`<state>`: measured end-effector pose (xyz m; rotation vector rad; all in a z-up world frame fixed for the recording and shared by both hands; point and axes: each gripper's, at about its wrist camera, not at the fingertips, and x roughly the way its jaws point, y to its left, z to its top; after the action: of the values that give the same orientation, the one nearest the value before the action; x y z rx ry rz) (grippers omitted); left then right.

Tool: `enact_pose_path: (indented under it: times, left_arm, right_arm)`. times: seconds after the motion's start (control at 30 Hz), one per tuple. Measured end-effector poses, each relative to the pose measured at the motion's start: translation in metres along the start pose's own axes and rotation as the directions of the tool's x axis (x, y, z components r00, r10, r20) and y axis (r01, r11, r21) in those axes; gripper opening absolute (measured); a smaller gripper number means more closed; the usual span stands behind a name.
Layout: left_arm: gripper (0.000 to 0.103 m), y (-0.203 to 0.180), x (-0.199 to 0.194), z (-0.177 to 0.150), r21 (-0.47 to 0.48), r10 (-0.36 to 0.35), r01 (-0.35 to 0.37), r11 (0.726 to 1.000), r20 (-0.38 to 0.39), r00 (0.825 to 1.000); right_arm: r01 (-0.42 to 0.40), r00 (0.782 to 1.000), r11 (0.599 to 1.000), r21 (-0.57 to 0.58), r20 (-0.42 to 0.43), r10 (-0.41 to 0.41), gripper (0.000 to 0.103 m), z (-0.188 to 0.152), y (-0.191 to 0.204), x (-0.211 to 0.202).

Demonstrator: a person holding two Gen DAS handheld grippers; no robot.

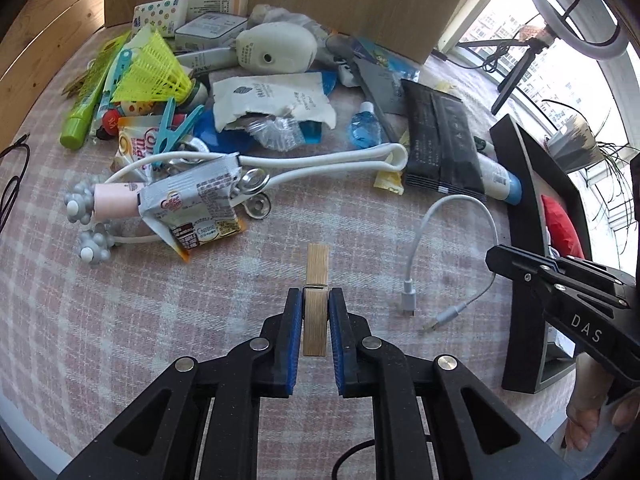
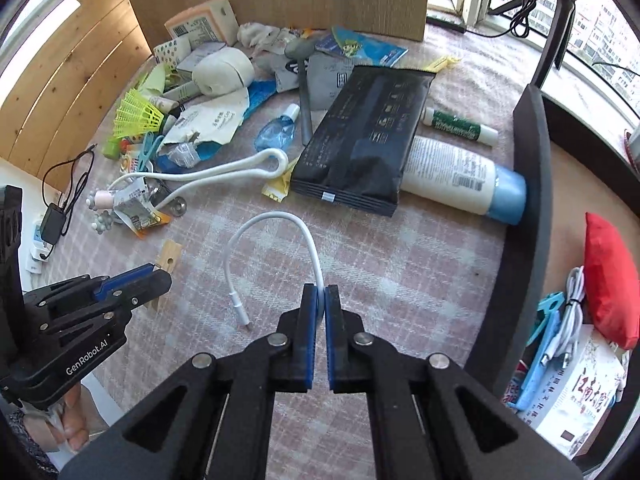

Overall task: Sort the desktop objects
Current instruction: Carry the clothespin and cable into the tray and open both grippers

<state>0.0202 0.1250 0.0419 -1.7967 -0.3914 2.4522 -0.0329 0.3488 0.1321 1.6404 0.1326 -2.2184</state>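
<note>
The left gripper (image 1: 315,300) pinches the peg (image 1: 316,304); the right gripper (image 2: 320,300) pinches the cable (image 2: 276,240). Both should lift straight off the desk (image 1: 200,300), grips held firm.

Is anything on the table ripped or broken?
Yes. The white paper packet in the pile behind the white massager is ripped: its lower edge is ragged and crinkled clear plastic pokes out. The silver sachet lying on the massager is crumpled too. The wooden clothespin and white cable look whole.
</note>
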Motion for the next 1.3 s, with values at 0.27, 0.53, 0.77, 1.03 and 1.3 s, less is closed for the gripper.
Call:
enact_pose_path:
  times: [0.27,0.53,0.77,1.03,1.3]
  left_arm:
    - [0.012,-0.061,-0.023,0.018,0.094,-0.063,0.059,0.994,0.03,0.998]
    - [0.012,-0.132,-0.022,0.039,0.21,-0.127,0.119,0.97,0.028,0.991]
    - [0.012,-0.207,-0.022,0.048,0.313,-0.189,0.177,0.933,0.008,0.982]
    - [0.012,-0.285,-0.008,0.04,0.419,-0.212,0.213,0.883,-0.048,0.976]
    - [0.034,-0.324,-0.007,0.025,0.488,-0.23,0.246,0.837,-0.094,0.969]
  right_arm:
    - [0.083,0.988,0.996,0.029,0.129,-0.086,0.004,0.009,-0.006,0.02]
    - [0.111,0.964,0.981,0.157,0.222,-0.144,0.004,0.016,-0.075,-0.026]
    - [0.126,0.941,0.945,0.302,0.265,-0.21,0.004,0.008,-0.141,-0.06]
    - [0.163,0.923,0.884,0.439,0.249,-0.294,0.004,-0.017,-0.205,-0.079]
    - [0.194,0.92,0.845,0.499,0.207,-0.333,0.008,-0.037,-0.232,-0.085]
